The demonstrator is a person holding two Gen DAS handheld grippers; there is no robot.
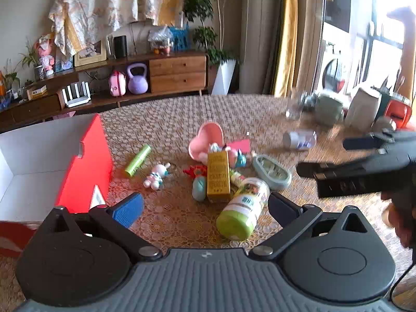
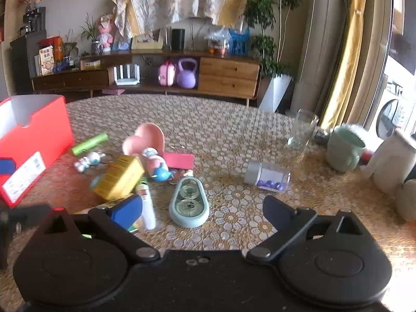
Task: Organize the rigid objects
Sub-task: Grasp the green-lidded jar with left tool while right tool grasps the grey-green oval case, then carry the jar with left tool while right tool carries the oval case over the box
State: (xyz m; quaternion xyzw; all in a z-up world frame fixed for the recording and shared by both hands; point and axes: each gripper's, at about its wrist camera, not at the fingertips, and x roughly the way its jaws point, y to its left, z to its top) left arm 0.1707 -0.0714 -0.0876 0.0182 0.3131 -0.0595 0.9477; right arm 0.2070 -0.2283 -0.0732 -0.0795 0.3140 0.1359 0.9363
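A pile of small objects lies mid-table: a yellow box [image 1: 218, 175], a green-lidded jar [image 1: 243, 209] on its side, a teal oval case [image 1: 271, 173], a pink heart dish [image 1: 208, 140], a green tube [image 1: 137, 160] and a white bunny toy [image 1: 157, 173]. My left gripper [image 1: 205, 208] is open, the jar just ahead between its fingers, untouched. My right gripper [image 2: 202, 212] is open just short of the teal oval case [image 2: 189, 204]; the yellow box [image 2: 119, 176] lies to its left. The right gripper [image 1: 369, 166] also shows at the right of the left wrist view.
An open red box [image 1: 85, 166] with a white inside stands at the table's left. A clear canister with purple beads [image 2: 267, 176] lies right of the pile. A glass [image 2: 303, 130], a green mug [image 2: 343, 150] and white containers [image 2: 392, 163] crowd the right edge.
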